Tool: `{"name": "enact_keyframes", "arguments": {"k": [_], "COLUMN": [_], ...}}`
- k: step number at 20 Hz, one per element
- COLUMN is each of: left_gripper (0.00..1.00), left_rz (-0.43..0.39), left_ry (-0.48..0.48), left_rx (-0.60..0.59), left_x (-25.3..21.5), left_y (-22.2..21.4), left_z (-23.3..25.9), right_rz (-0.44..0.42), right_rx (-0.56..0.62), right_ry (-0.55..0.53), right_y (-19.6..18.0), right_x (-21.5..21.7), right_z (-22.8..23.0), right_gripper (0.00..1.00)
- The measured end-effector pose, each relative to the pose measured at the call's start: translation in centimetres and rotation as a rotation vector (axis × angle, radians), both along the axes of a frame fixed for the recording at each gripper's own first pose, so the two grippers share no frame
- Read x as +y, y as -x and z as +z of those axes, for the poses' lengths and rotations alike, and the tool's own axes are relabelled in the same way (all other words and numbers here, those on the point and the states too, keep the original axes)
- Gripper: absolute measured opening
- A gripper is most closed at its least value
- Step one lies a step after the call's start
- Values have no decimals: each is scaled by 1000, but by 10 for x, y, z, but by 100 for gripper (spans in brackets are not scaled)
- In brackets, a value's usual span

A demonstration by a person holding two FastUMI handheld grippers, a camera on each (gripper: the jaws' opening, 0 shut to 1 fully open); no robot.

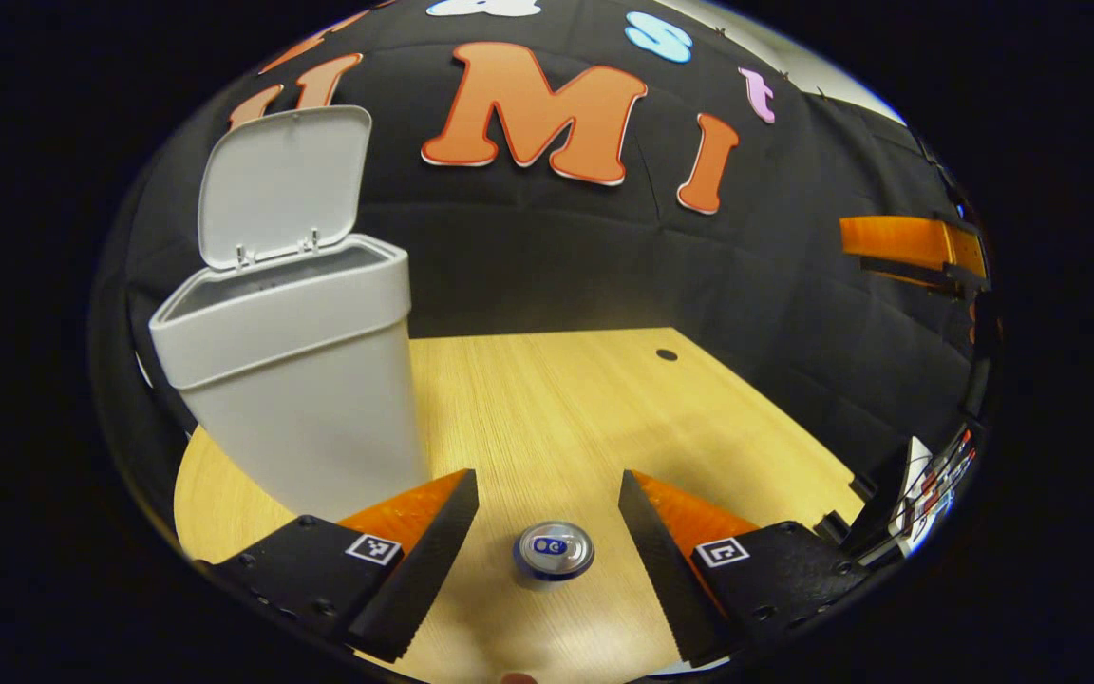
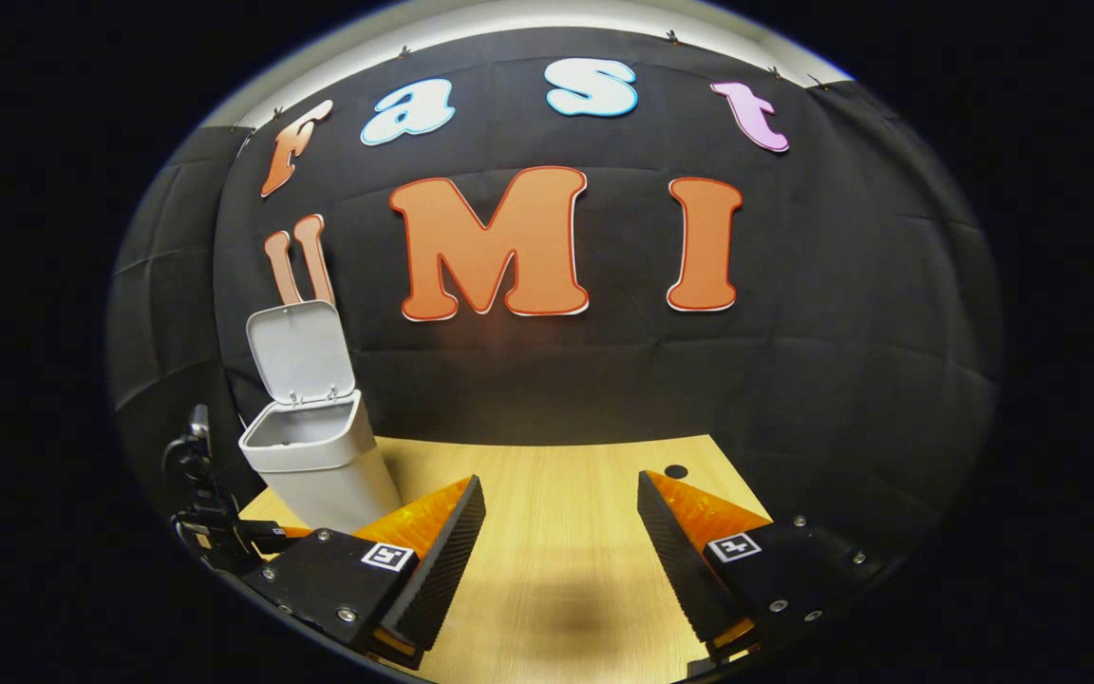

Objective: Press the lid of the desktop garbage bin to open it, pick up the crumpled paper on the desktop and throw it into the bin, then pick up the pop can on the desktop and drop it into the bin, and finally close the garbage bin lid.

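Fingers (image 1: 433,532) of the left gripper (image 1: 547,518) spread wide around the upright pop can (image 1: 554,550); right gripper (image 2: 561,522) released too, garbage bin (image 1: 305,380) lid (image 1: 281,180) up.

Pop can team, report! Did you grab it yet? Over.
Left gripper open, straddling upright pop can, not touching. Right gripper open, empty. Bin lid up. Path clear.

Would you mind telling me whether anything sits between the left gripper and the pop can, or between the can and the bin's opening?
Nothing visible does. The pop can stands upright on bare table between the open fingers of the left gripper. The bin stands beyond it to the left, its lid raised.
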State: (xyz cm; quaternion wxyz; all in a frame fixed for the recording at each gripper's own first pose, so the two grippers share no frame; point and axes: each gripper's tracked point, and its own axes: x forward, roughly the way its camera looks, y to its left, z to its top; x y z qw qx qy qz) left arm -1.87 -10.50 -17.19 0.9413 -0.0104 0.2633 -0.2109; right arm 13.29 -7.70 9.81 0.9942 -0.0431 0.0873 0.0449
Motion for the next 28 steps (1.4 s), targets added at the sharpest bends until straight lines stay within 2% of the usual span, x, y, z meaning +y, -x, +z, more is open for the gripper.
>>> {"name": "enact_keyframes", "arguments": {"k": [2,9,16,22,24,26,28], "left_gripper": [97,97,97,97,85,84,83], "left_rz": [-3,-33,-24,20,34,40,47], "left_ry": [-25,-88,-124,-183,-137,-91,-94], "left_rx": [29,66,92,152,131,129,122], "left_x": [-6,-23,-25,-20,-28,-25,-22], "left_y": [-4,-5,-7,-15,-20,-19,-20], "left_z": [-23,-74,-110,-141,-130,-125,-122], "right_rz": [-8,-46,-46,-37,-35,-33,-29], "right_rx": [14,54,80,115,125,128,129], "right_ry": [-8,-13,-4,-18,-12,-6,-12], "right_y": [2,7,9,9,9,9,8], "right_x": [-7,-32,-36,-36,-37,-37,-36], "right_z": [-5,-21,-29,-39,-42,-43,-42], "right_gripper": [97,96,97,97,97,97,97]}}
